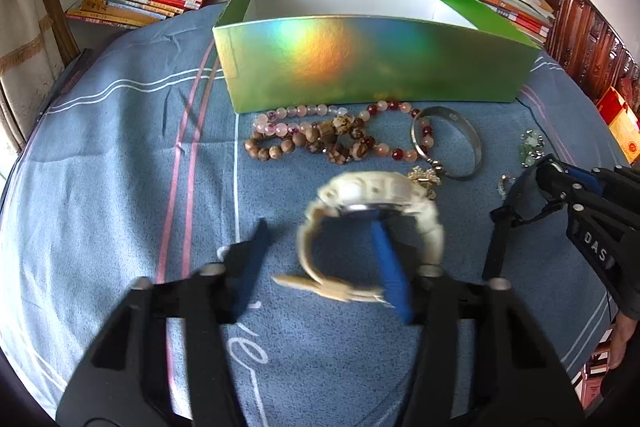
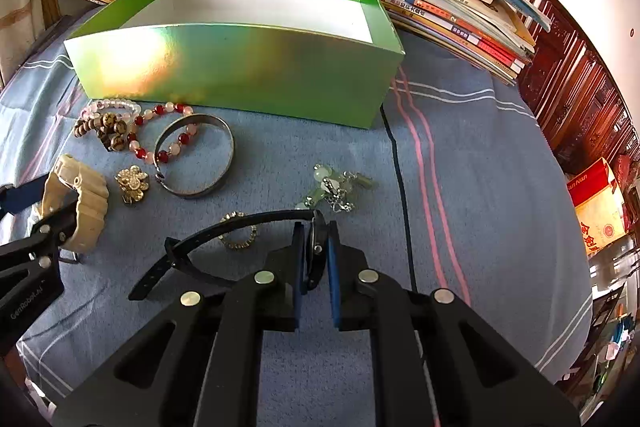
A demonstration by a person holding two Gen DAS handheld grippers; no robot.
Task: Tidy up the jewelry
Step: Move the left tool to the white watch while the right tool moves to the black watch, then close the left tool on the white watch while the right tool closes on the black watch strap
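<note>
Black jaws of my right gripper (image 2: pixel 316 259) are pinched almost closed on the face of a black watch (image 2: pixel 314 247), its strap arcing off toward nine o'clock over a small ring (image 2: pixel 239 235). My left gripper (image 1: pixel 320 239) gapes wide, yet a cream watch (image 1: pixel 372 219) hangs looped over its right-hand finger (image 1: pixel 390 267), hooked rather than clamped. Beyond it at twelve o'clock lie the bead bracelets (image 1: pixel 320 135), a silver bangle (image 1: pixel 448 143) at one o'clock, a gold flower brooch (image 2: pixel 133 183), and jade-green pieces (image 2: pixel 332 185). Farthest out stands the green box (image 1: pixel 360 63), seemingly bare inside, on the blue cloth (image 1: pixel 120 187). I judge the cream watch the risk: unclamped and blurred, it could slide off the finger short of the box. The black strap's trailing end might also snag the ring below.
</note>
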